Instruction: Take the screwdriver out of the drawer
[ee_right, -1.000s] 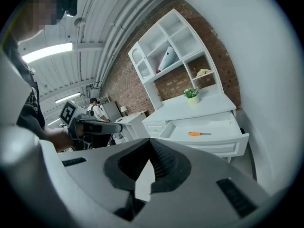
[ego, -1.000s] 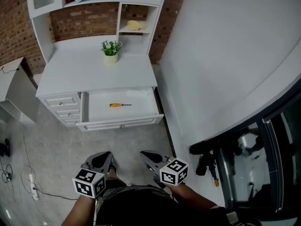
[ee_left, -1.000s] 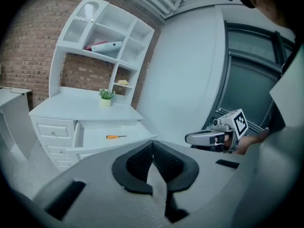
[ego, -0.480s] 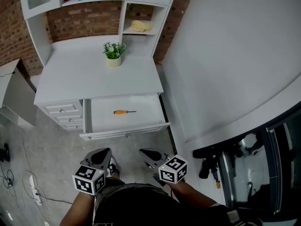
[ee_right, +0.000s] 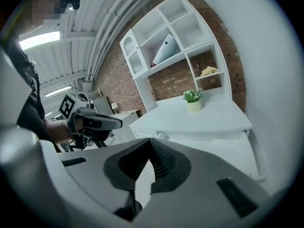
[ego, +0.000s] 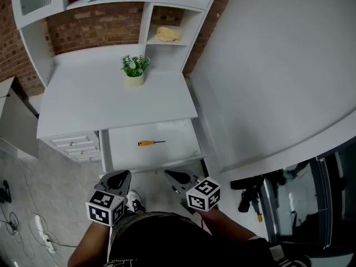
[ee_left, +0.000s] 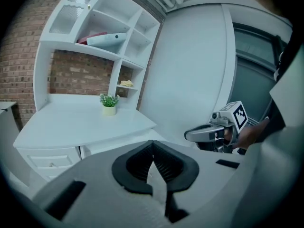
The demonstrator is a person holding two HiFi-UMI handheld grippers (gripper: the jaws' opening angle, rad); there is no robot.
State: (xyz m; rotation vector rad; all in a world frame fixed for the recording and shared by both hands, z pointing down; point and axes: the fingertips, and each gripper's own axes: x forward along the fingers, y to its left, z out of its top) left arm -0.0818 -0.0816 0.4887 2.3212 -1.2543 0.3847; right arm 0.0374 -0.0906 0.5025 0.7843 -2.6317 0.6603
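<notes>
Brick wall [ego: 94, 24] is backing a white painted desk [ego: 100, 96]; in its open smooth drawer [ego: 181, 149] the slim orange-handled steel screwdriver [ego: 151, 143] is lying flat. We are holding left gripper [ego: 118, 177] and right gripper [ego: 173, 177] short of it, claws both pinched together, empty; next we are likely needing one opened wide, pinching the round handle [ego: 143, 143] crosswise

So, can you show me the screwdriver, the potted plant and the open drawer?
screwdriver [ego: 145, 143], head view, on its orange handle.
potted plant [ego: 134, 65], head view, on its green leaves.
drawer [ego: 172, 131], head view, on its bare white floor.
</notes>
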